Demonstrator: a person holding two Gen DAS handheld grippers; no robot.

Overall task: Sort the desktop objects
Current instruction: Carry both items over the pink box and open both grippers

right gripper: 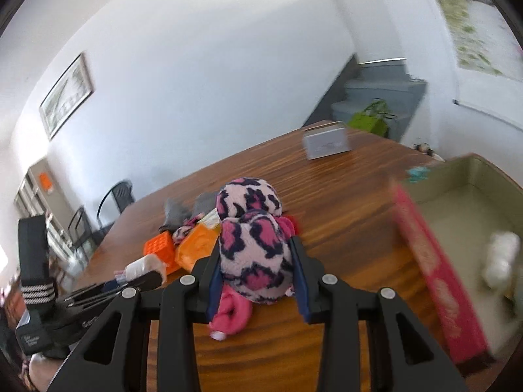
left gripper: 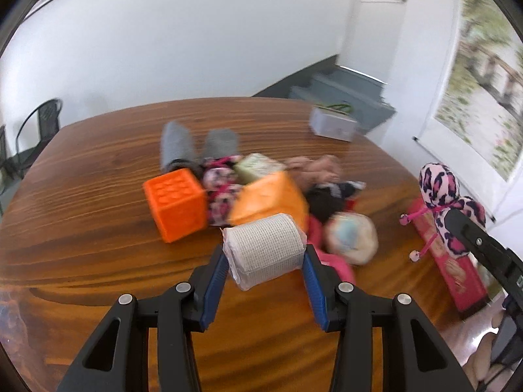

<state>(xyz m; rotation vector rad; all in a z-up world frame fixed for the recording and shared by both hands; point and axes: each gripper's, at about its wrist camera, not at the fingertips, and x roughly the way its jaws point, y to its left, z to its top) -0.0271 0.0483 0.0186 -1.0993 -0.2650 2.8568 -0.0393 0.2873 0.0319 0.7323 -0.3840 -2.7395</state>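
Now my left gripper [left gripper: 265, 263] clasps a white gauze roll [left gripper: 265, 251] just in front of the orange dimpled cube [left gripper: 176, 203] and the pile on the wooden table [left gripper: 98, 170]; my right gripper [right gripper: 258, 271] squeezes a pink leopard-print plush toy [right gripper: 253, 245] raised beside the pink-sided box [right gripper: 438, 281], left of it

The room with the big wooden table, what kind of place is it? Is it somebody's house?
Probably a home, maybe a dining or living room. There is a wooden table, grey stairs going up behind it, a framed picture on the white wall, and black chairs at the side.
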